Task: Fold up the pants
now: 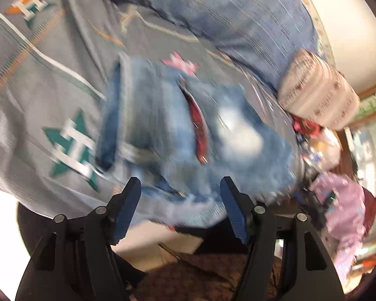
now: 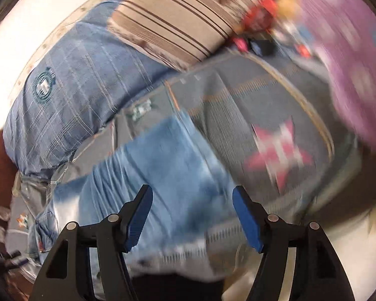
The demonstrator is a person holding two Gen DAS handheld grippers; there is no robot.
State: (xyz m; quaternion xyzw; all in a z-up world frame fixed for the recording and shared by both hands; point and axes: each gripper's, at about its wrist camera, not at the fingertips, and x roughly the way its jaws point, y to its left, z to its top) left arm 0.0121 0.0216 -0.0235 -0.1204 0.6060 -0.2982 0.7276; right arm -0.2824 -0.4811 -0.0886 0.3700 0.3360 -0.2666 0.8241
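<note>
Faded blue jeans [image 1: 178, 130] lie on a grey bedspread [image 1: 62, 80] printed with star logos. In the left wrist view I see their waist end, with a red lining at the open fly. My left gripper [image 1: 180, 188] is open and empty, just above the jeans' near edge. In the right wrist view the jeans [image 2: 168, 160] show as a flat light-blue leg. My right gripper [image 2: 193, 195] is open and empty above that leg, near the bed's front edge. Both views are motion-blurred.
A blue checked pillow [image 2: 70, 95] and a brown striped pillow [image 2: 178, 17] lie at the head of the bed [image 2: 263, 95]. A purple cloth [image 2: 351, 62] and small cluttered items [image 1: 320, 148] sit at the far side. Patterned brown floor [image 1: 200, 276] shows below the bed edge.
</note>
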